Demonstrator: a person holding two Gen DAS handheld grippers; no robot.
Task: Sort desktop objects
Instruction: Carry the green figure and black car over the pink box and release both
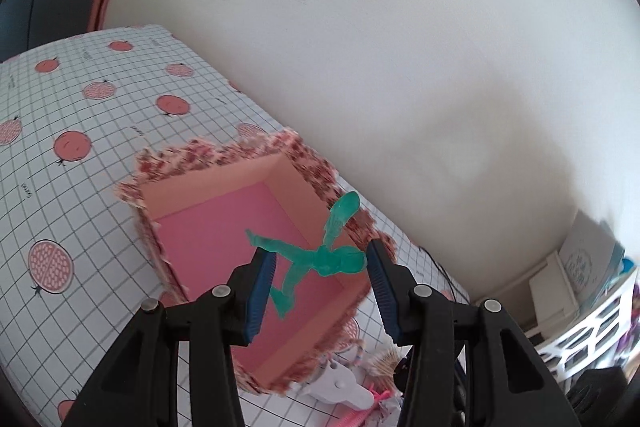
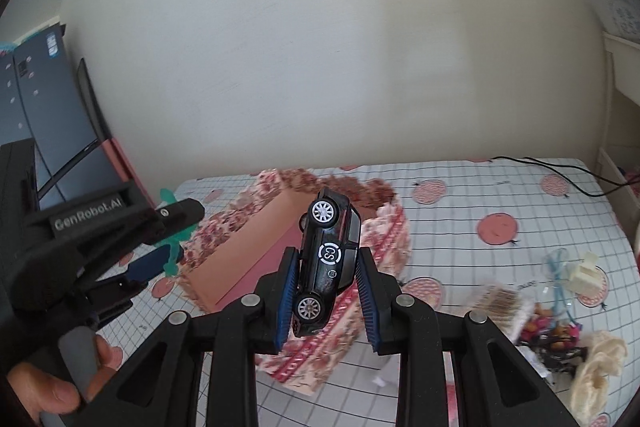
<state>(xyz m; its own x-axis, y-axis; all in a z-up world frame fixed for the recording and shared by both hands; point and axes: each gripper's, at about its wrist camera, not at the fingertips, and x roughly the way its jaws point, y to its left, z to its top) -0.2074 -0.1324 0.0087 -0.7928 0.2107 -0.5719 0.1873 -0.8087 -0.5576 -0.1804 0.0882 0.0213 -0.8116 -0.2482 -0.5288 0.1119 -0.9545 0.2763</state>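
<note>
Soft, even daylight fills both views; the pale wall [image 1: 360, 27] is bright without glare. A blurred grey shadow lies on the wall above the fabric box [image 1: 256, 227] in the left wrist view. That box's frilled rim smears with motion blur, as does the checked cloth on the desk [image 2: 500, 195]. Fisheye distortion bends the desk edge, and dark vignetting rounds every corner.

A plain cream wall [image 2: 320, 47] is filling most of the view, with soft shadows lying across it. The table is wearing a white grid cloth [image 2: 500, 195] printed with pink fruit. A black cable [image 2: 560, 171] is trailing over its far right corner. White shelving [image 1: 592, 327] is standing off to the right, and dark blue boxes [image 2: 36, 99] are leaning at the left.
</note>
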